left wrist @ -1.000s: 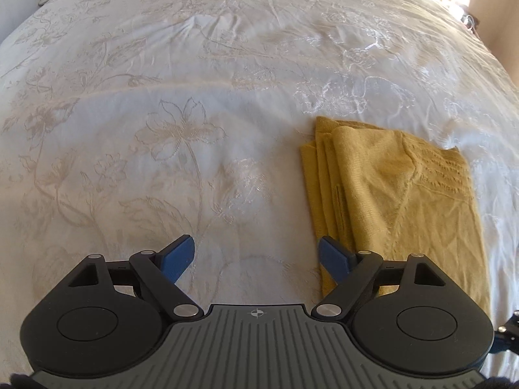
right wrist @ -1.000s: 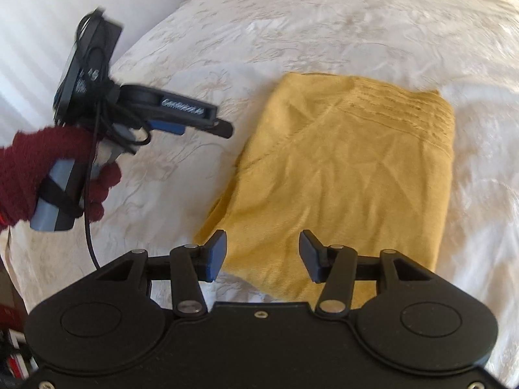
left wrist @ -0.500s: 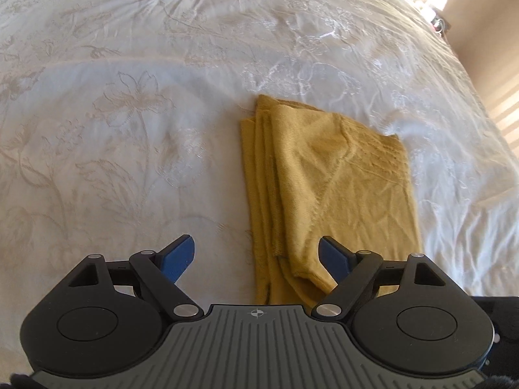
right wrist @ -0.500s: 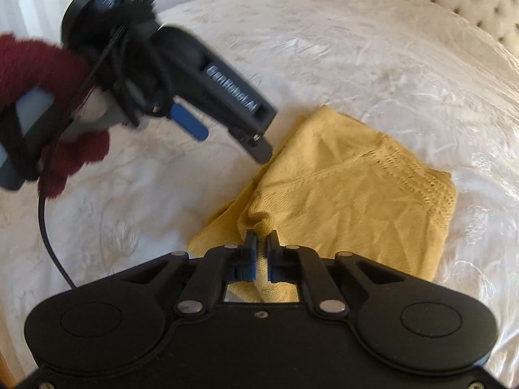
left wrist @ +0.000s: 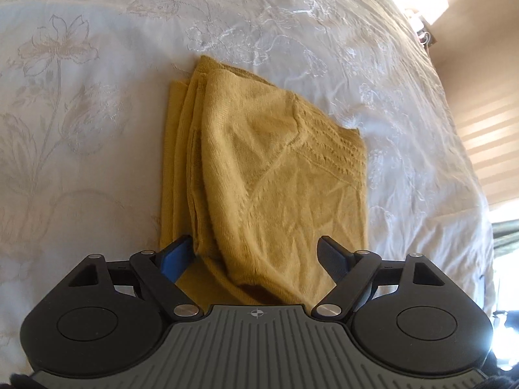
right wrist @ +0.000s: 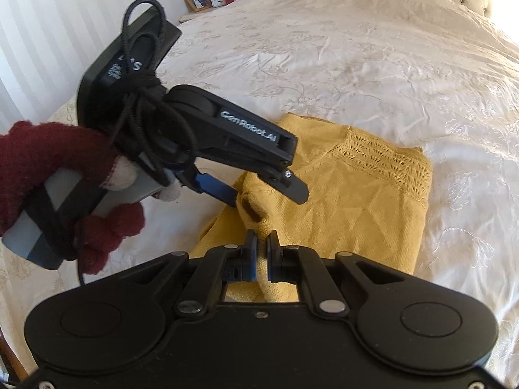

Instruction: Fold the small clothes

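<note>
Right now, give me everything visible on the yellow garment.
The yellow garment is a mustard knit, folded into a rough rectangle with layered edges stacked along one side and an openwork band near its far end. It lies creased on the white embroidered bedspread. The right gripper is shut on a near corner, pinching it up into a small peak. The left gripper is open, its fingers straddling the near edge; I cannot tell whether they touch it.

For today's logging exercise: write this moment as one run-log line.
right gripper: shut on yellow garment corner | left gripper: open over near edge, closing | garment: folded on white bedspread
</note>
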A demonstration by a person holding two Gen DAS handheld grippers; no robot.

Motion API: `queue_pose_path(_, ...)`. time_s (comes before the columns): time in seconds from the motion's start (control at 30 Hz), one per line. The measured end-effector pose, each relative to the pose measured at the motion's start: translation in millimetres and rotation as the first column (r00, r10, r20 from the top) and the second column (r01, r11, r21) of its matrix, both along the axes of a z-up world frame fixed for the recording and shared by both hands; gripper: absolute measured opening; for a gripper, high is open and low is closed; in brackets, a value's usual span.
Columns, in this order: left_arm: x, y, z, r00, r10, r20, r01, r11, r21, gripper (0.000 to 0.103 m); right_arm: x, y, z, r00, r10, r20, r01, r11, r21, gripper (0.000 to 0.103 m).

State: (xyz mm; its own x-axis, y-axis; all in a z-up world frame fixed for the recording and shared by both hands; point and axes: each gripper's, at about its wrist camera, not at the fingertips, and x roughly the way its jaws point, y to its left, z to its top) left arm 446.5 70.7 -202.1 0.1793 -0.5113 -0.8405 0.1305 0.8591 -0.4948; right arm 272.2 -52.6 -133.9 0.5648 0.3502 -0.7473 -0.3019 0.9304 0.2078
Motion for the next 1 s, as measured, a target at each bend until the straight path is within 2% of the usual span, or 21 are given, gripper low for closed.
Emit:
queue_pose_path(0.03, 4, 0, -2, 1.000, 0.006, 0.007, -0.006, 1.000, -0.002, 0.068, 0, 1, -1, 1.000, 0.001, 0.000, -0.001, 1.000, 0.002, 0.010)
queue_pose_path(0.1, 13, -1, -6, 1.000, 0.013, 0.014, -0.013, 1.000, -0.002, 0.060, -1, 2, -1, 1.000, 0.008, -0.001, -0.008, 1.000, 0.005, 0.010)
queue_pose_path(0.2, 24, -4, -8, 1.000, 0.001, 0.025, -0.002, 1.000, 0.025, 0.057, -1, 5, -4, 1.000, 0.020, -0.005, -0.020, 1.000, 0.004, 0.010)
queue_pose_path(0.27, 27, -5, -9, 0.999, -0.006, 0.044, 0.004, 0.999, 0.041, 0.048, 0, 8, -8, 1.000, 0.028, -0.008, -0.028, 1.000, 0.004, 0.010)
queue_pose_path(0.3, 27, -6, -6, 0.997, -0.013, 0.074, 0.008, 0.998, 0.058, 0.025, 0, 9, -8, 1.000, 0.030, -0.009, -0.030, 1.000, 0.005, 0.010)
queue_pose_path(0.33, 27, -7, -3, 0.995, -0.027, 0.101, 0.018, 0.996, 0.086, 0.011, -1, 10, -8, 0.999, 0.032, -0.008, -0.032, 0.999, 0.006, 0.010)
queue_pose_path(0.43, 24, -9, 16, 0.979, -0.104, 0.176, 0.083, 0.989, 0.123, 0.011, -3, 13, -3, 1.000, 0.030, 0.005, -0.031, 0.999, 0.023, 0.010)
queue_pose_path(0.5, 19, -12, 30, 0.954, -0.177, 0.241, 0.142, 0.977, 0.158, 0.011, -2, 17, 0, 0.999, 0.039, 0.012, -0.040, 0.998, 0.041, 0.010)
queue_pose_path(0.57, 19, -13, 34, 0.939, -0.226, 0.258, 0.179, 0.965, 0.192, 0.011, 4, 28, -6, 0.998, 0.070, 0.003, -0.070, 0.997, 0.037, 0.010)
queue_pose_path(0.67, 27, -4, 16, 0.959, -0.196, 0.204, 0.154, 0.967, 0.204, 0.011, 16, 49, -29, 0.990, 0.130, -0.053, -0.130, 0.991, 0.020, 0.012)
queue_pose_path(0.77, 36, 8, -6, 0.983, -0.130, 0.131, 0.107, 0.979, 0.173, 0.018, 23, 65, -56, 0.974, 0.183, -0.136, -0.184, 0.983, 0.010, 0.023)
queue_pose_path(0.83, 38, 16, -8, 0.987, -0.096, 0.128, 0.079, 0.988, 0.131, 0.022, 20, 62, -55, 0.973, 0.196, -0.122, -0.193, 0.981, 0.032, 0.029)
queue_pose_path(0.9, 39, 20, -6, 0.986, -0.099, 0.132, 0.085, 0.990, 0.109, 0.025, 16, 48, -44, 0.976, 0.195, -0.095, -0.186, 0.978, 0.097, 0.048)
queue_pose_path(0.97, 38, 22, -1, 0.982, -0.107, 0.154, 0.090, 0.989, 0.116, 0.029, 11, 31, -33, 0.983, 0.171, -0.062, -0.162, 0.978, 0.134, 0.062)
queue_pose_path(1.0, 36, 23, 2, 0.979, -0.106, 0.175, 0.081, 0.986, 0.145, 0.048, 10, 20, -28, 0.987, 0.153, -0.047, -0.144, 0.979, 0.143, 0.069)
